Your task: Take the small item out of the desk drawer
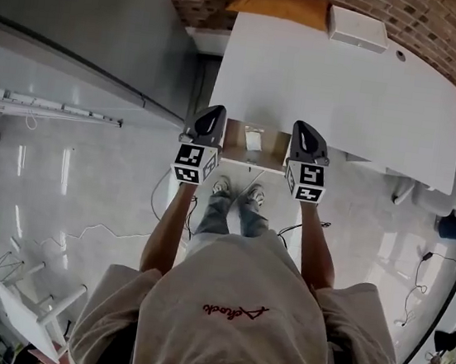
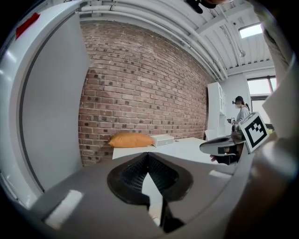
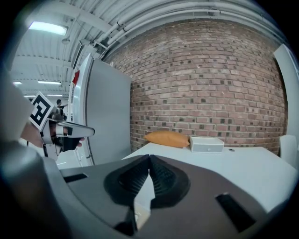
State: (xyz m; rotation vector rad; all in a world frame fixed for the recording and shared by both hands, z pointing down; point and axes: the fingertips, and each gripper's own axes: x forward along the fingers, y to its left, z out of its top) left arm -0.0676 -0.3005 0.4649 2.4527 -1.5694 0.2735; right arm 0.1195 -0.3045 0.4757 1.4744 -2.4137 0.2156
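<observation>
Person is holding the left gripper (image 1: 211,121) and right gripper (image 1: 305,137) just above the open drawer (image 1: 234,146), both pinched shut, empty. The small item (image 1: 252,141) is sitting inside the drawer. I'd be opening one gripper, then dipping straight down.

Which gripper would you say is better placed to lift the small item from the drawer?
Left gripper, marginally: the small pale item in the wooden drawer lies slightly nearer it; both shut.
</observation>
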